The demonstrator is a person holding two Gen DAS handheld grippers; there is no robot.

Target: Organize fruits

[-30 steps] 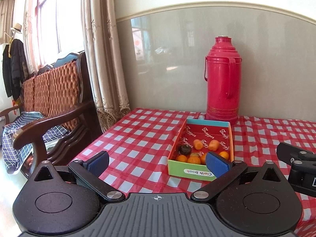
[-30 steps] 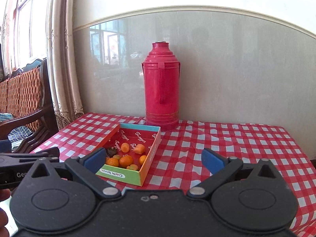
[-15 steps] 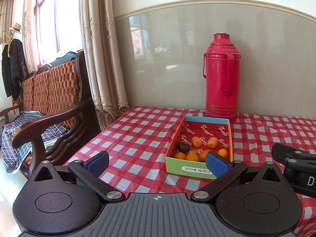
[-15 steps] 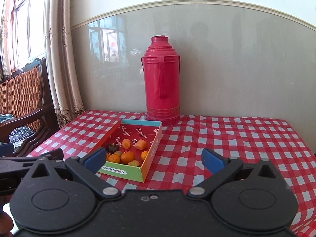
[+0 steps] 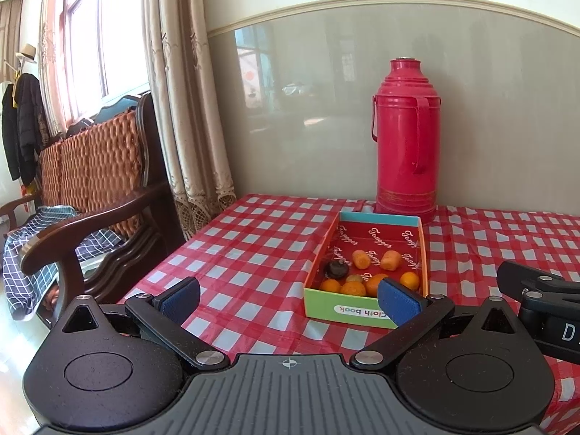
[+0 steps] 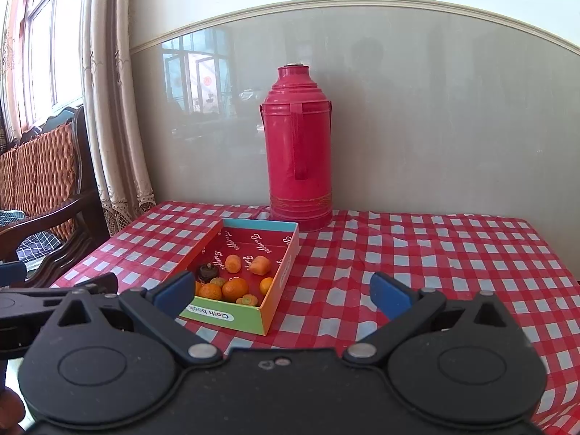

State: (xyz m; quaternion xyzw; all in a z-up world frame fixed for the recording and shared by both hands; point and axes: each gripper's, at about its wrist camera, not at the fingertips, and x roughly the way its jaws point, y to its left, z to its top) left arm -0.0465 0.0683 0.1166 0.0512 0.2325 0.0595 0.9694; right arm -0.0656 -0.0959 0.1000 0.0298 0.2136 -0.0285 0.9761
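A shallow cardboard box [image 5: 348, 311] [image 6: 279, 282] with a red inside lies on the checked tablecloth. Several small orange fruits [image 5: 352, 289] [image 6: 235, 287] and one dark round fruit [image 5: 336, 270] [image 6: 207, 272] sit in its near half. My left gripper [image 5: 289, 299] stands open just short of the box's near left corner, empty. My right gripper [image 6: 282, 291] is open too, hovering in front of the box's near right corner with nothing between its blue pads. Each gripper's black body shows at the edge of the other's view.
A tall red thermos flask [image 5: 406, 141] [image 6: 300, 145] stands behind the box against the grey wall panel. The red-and-white cloth [image 6: 435, 253] stretches bare to the right. A wooden armchair [image 5: 90, 195] with a checked cloth and a curtain [image 5: 181, 90] flank the table's left edge.
Both grippers have drifted slightly, so the box and thermos sit a little higher and farther in view. Both grippers stayed open and the fruits did not move.
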